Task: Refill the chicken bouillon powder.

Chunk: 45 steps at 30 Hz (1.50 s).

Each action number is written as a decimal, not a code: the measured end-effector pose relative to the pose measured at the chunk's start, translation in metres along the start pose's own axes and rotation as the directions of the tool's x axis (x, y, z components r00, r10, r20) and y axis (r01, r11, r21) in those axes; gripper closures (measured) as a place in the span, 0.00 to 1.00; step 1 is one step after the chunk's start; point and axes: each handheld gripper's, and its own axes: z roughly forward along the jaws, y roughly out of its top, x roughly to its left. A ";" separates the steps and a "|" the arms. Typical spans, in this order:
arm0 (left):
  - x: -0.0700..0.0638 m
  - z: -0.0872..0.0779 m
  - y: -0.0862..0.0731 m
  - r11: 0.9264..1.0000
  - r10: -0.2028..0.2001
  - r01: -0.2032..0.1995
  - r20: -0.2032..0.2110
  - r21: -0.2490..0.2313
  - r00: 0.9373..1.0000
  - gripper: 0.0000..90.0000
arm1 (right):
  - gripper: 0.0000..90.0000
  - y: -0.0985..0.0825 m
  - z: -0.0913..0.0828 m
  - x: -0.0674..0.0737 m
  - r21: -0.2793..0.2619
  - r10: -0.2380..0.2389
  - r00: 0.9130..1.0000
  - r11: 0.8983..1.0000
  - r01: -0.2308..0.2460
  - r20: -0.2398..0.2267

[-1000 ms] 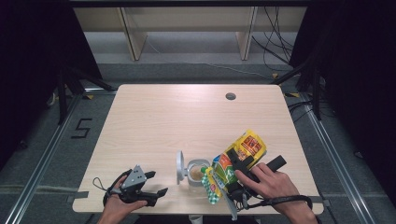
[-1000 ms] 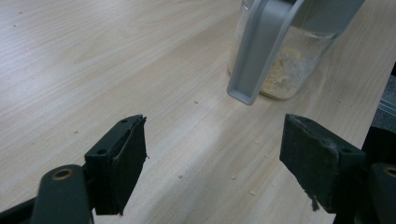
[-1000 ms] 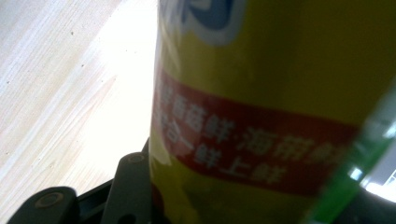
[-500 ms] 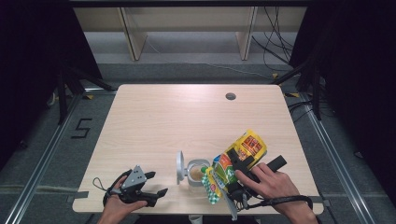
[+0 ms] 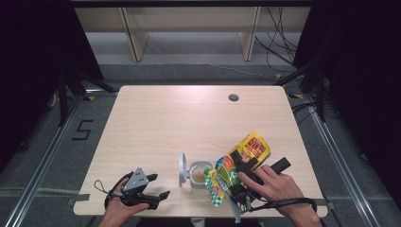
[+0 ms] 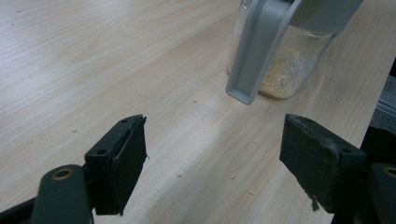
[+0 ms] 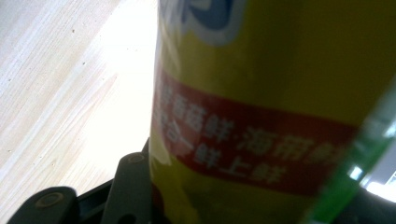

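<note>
Right gripper (image 5: 236,182) clamped on yellow bag (image 5: 248,150), mouth tilted over open jar (image 5: 200,174) just left; left gripper (image 5: 153,187) idle, jaws apart.

the worktop (image 5: 156,127) is a pale wooden board with rounded corners and a small round hole (image 5: 233,98) near its far right side. a clear glass jar (image 5: 200,176) stands on it close to the near edge, with some beige powder at its bottom and its grey lid (image 5: 182,169) open and upright at its left. small crumbs (image 6: 224,175) lie scattered on the wood just beside the jar.
</note>
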 end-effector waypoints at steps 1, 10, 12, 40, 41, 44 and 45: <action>0.000 0.001 0.000 1.000 -0.002 0.002 -0.001 -0.012 1.000 0.24 | 0.62 -0.001 0.001 -0.001 -0.009 -0.025 1.000 1.000 0.025 0.004; 0.001 0.000 0.000 1.000 0.012 -0.012 0.002 0.007 1.000 0.24 | 0.62 -0.001 0.001 -0.002 -0.007 -0.034 0.999 0.999 0.034 0.008; 0.001 -0.001 0.000 1.000 0.011 -0.011 0.003 0.009 1.000 0.24 | 0.62 -0.001 0.000 -0.002 -0.008 -0.030 1.000 1.000 0.030 0.009; 0.002 -0.001 0.000 0.999 0.023 -0.023 -0.003 0.025 1.000 0.24 | 0.62 -0.001 0.000 -0.002 -0.008 -0.027 1.000 1.000 0.027 0.002; 0.001 -0.001 0.000 0.999 0.020 -0.020 -0.002 0.031 1.000 0.24 | 0.62 -0.001 0.000 -0.001 -0.011 -0.025 1.000 1.000 0.025 0.012; 0.000 0.000 0.001 1.000 -0.005 0.005 0.000 -0.001 1.000 0.24 | 0.62 -0.001 0.000 -0.001 -0.011 -0.025 1.000 1.000 0.026 0.013; 0.002 0.000 0.000 1.000 0.017 -0.017 0.001 0.006 1.000 0.24 | 0.63 -0.001 0.000 -0.001 -0.012 -0.025 1.000 1.000 0.025 0.015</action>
